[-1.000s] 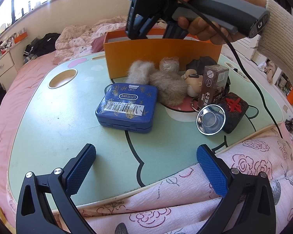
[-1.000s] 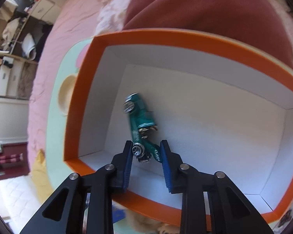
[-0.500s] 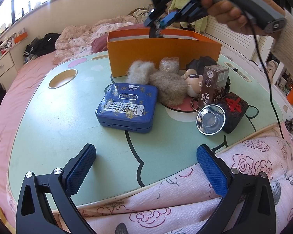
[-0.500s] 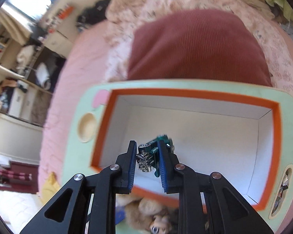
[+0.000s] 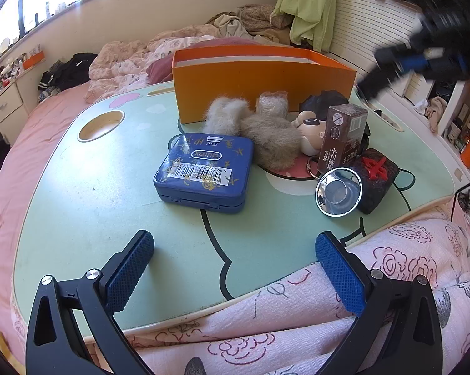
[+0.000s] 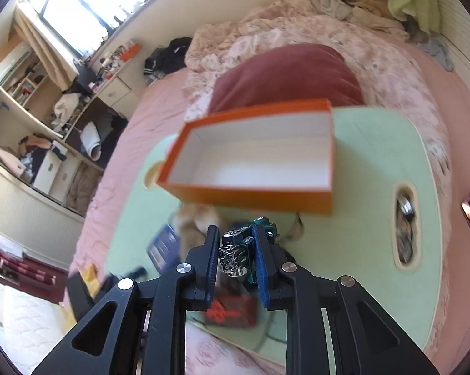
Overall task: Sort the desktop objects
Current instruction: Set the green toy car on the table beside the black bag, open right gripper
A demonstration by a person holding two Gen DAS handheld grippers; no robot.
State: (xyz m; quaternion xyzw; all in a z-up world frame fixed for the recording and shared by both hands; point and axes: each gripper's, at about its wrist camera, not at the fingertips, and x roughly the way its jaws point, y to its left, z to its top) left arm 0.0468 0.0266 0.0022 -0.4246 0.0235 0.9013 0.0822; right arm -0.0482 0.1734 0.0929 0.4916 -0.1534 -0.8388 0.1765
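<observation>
Right wrist view: I'm pinching the little toy car [image 6: 245,247] in the right gripper [image 6: 236,251] by its hard, slick-looking sides; left gripper [image 5: 235,268] hanging spread, empty

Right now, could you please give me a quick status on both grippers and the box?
Left gripper open, empty. Right gripper shut on toy car, above the table. Orange box empty; nothing in the way.

A lived-in bedroom at home: a pale green lap table [image 5: 78,206] sits on a bed with a pink sheet [image 5: 3,168], a rumpled floral quilt [image 5: 125,62] and a dark red pillow [image 6: 285,78], with a window [image 6: 88,3], a white drawer unit [image 5: 3,109] and cluttered shelves [image 6: 25,118] around.
</observation>
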